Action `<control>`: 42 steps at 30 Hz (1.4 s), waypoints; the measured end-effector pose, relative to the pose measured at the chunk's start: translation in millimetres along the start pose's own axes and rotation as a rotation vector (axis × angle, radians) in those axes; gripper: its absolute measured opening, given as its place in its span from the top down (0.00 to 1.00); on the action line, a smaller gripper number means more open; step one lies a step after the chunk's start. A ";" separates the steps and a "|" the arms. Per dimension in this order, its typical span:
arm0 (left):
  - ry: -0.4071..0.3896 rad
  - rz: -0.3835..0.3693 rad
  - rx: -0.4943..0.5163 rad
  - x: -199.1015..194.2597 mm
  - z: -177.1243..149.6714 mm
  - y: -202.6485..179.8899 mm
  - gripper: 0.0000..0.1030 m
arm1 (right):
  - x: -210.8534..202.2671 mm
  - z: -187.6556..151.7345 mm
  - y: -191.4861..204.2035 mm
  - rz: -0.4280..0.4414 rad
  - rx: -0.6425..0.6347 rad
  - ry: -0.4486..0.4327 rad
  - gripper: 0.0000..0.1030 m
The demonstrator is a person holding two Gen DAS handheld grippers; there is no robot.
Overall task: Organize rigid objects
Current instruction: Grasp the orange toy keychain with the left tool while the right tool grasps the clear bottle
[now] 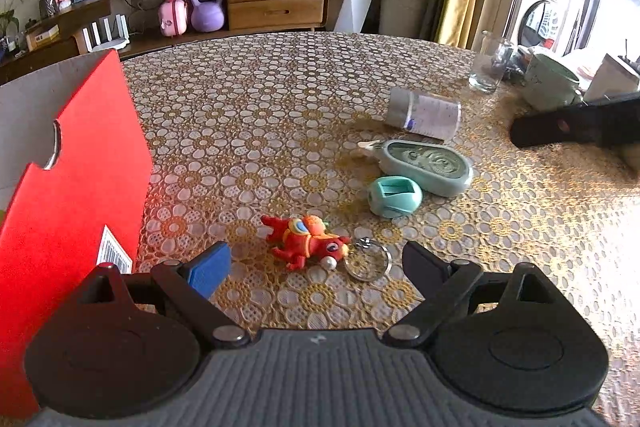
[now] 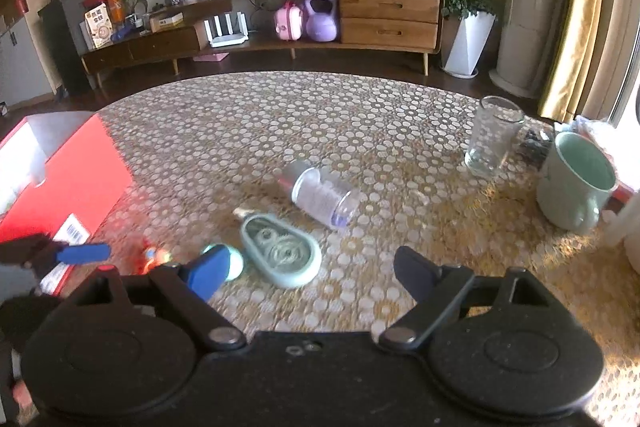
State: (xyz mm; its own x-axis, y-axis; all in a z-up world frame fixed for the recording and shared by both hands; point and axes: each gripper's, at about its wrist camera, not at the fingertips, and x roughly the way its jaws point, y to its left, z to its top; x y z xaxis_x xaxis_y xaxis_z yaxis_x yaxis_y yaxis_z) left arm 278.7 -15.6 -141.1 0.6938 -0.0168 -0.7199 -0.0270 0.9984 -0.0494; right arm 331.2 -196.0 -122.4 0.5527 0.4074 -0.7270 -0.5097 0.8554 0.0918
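Observation:
On the patterned table lie a red and orange toy keychain [image 1: 306,241] with a metal ring [image 1: 368,261], a small mint cap [image 1: 394,195], a mint correction-tape dispenser [image 1: 426,165] and a clear bottle [image 1: 424,113] on its side. My left gripper [image 1: 316,265] is open just short of the keychain, which lies between the fingertips' line. My right gripper [image 2: 310,273] is open near the dispenser [image 2: 280,253], with the cap [image 2: 234,261] by its left finger and the bottle [image 2: 322,193] beyond. Nothing is held. The left gripper's blue pad [image 2: 86,251] shows at the right wrist view's left edge.
A red open box [image 1: 72,203] stands at the table's left, also as the red box [image 2: 64,183] in the right wrist view. A drinking glass [image 2: 494,137] and a mint mug [image 2: 574,181] stand at the right. A wooden sideboard [image 2: 280,23] lies beyond the table.

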 end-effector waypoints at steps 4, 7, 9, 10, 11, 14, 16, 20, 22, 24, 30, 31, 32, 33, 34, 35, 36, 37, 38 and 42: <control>-0.005 0.001 -0.008 7.5 -3.2 2.1 0.10 | 25.4 13.5 -7.1 -0.012 -0.007 0.013 0.19; -0.016 0.001 0.004 10.5 -4.9 1.9 0.10 | 40.5 20.5 -10.9 -0.016 -0.015 0.024 0.20; -0.025 -0.006 0.014 11.4 -6.0 1.8 0.10 | 48.9 23.6 -10.8 -0.017 -0.032 0.028 0.20; -0.028 -0.009 0.018 12.2 -5.9 1.7 0.10 | 52.9 25.2 -10.1 -0.018 -0.046 0.032 0.21; -0.032 -0.012 0.024 13.0 -6.4 1.5 0.10 | 56.6 26.9 -9.5 -0.021 -0.060 0.033 0.23; -0.032 -0.018 0.027 15.9 -6.9 2.0 0.13 | 67.7 31.6 -9.3 -0.023 -0.089 0.040 0.23; -0.031 -0.024 0.013 17.2 -6.7 4.0 0.14 | 75.7 33.5 -9.1 -0.028 -0.110 0.045 0.25; -0.044 -0.031 0.011 17.3 -6.8 4.8 0.20 | 90.7 36.3 -10.2 -0.009 -0.120 0.072 0.29; -0.050 -0.027 0.025 17.3 -7.7 3.7 0.21 | 97.0 37.1 -9.3 0.005 -0.126 0.081 0.31; -0.053 -0.028 0.032 17.0 -8.2 4.1 0.21 | 103.0 37.5 -7.4 0.005 -0.137 0.086 0.34; -0.067 -0.015 0.068 15.5 -9.2 2.5 0.39 | 115.1 35.3 -4.7 0.024 -0.136 0.100 0.46; -0.069 -0.018 0.071 15.7 -9.2 2.3 0.43 | 114.8 34.2 -3.9 0.024 -0.135 0.095 0.46; -0.069 -0.015 0.078 16.1 -8.8 1.7 0.43 | 114.2 33.5 -3.2 0.022 -0.134 0.088 0.47; -0.069 -0.016 0.081 16.5 -8.3 1.4 0.43 | 113.5 32.4 -3.3 0.023 -0.133 0.079 0.47; -0.069 -0.018 0.082 16.9 -7.5 1.4 0.43 | 113.0 31.7 -2.0 0.024 -0.129 0.068 0.47; -0.069 -0.021 0.082 17.0 -7.0 1.9 0.44 | 111.7 30.8 -1.5 0.026 -0.123 0.059 0.47; -0.068 -0.023 0.080 16.9 -6.6 2.5 0.44 | 110.2 29.9 -0.9 0.024 -0.118 0.050 0.47; -0.068 -0.025 0.076 16.8 -6.7 3.3 0.45 | 107.6 29.1 0.1 0.018 -0.115 0.038 0.47; -0.066 -0.025 0.072 16.5 -6.8 3.9 0.45 | 105.4 28.3 1.3 0.011 -0.111 0.031 0.47; -0.060 -0.026 0.053 13.4 -5.2 6.1 0.46 | 92.4 25.1 3.1 -0.019 -0.093 0.010 0.48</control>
State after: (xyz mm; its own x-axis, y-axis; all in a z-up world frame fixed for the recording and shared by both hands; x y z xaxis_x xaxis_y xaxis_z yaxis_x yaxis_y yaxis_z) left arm 284.1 -10.0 -154.6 0.7354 -0.0415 -0.6764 0.0288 0.9991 -0.0300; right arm 397.2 -147.7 -172.3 0.5569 0.3874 -0.7347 -0.5580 0.8297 0.0146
